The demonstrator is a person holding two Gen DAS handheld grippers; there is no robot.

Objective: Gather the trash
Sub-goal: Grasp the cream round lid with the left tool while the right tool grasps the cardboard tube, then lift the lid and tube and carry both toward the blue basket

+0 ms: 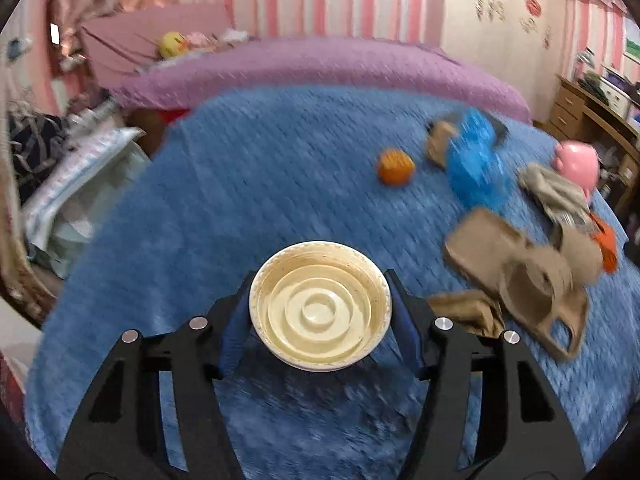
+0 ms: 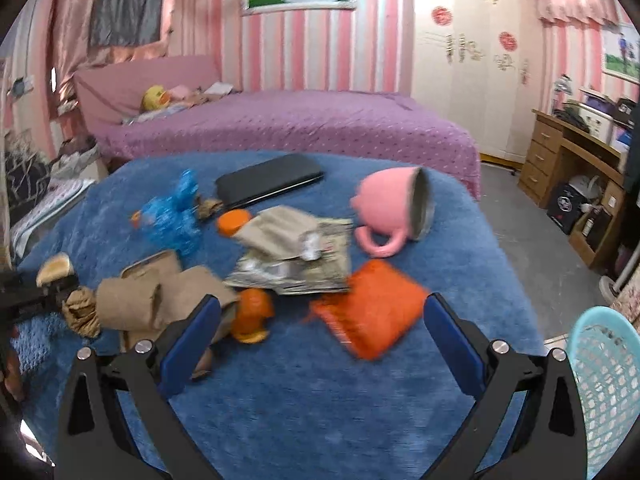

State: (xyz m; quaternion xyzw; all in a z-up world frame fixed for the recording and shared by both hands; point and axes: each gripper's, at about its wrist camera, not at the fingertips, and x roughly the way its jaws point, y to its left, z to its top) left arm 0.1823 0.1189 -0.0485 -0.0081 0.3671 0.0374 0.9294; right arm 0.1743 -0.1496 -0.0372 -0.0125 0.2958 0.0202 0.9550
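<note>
A cream, stained round paper bowl sits on the blue blanket between the fingers of my left gripper, and both blue pads touch its rim. The bowl also appears at the left edge of the right wrist view. My right gripper is wide open just over an orange packet, with nothing gripped. Around it lie a brown cardboard cup holder, a crumpled paper wrapper, a small orange piece and a blue plastic bag.
A pink mug lies on its side beyond the packet, and a black flat case lies at the far edge. A turquoise mesh basket stands at the lower right. An orange ball rests mid-blanket. A purple bed is behind.
</note>
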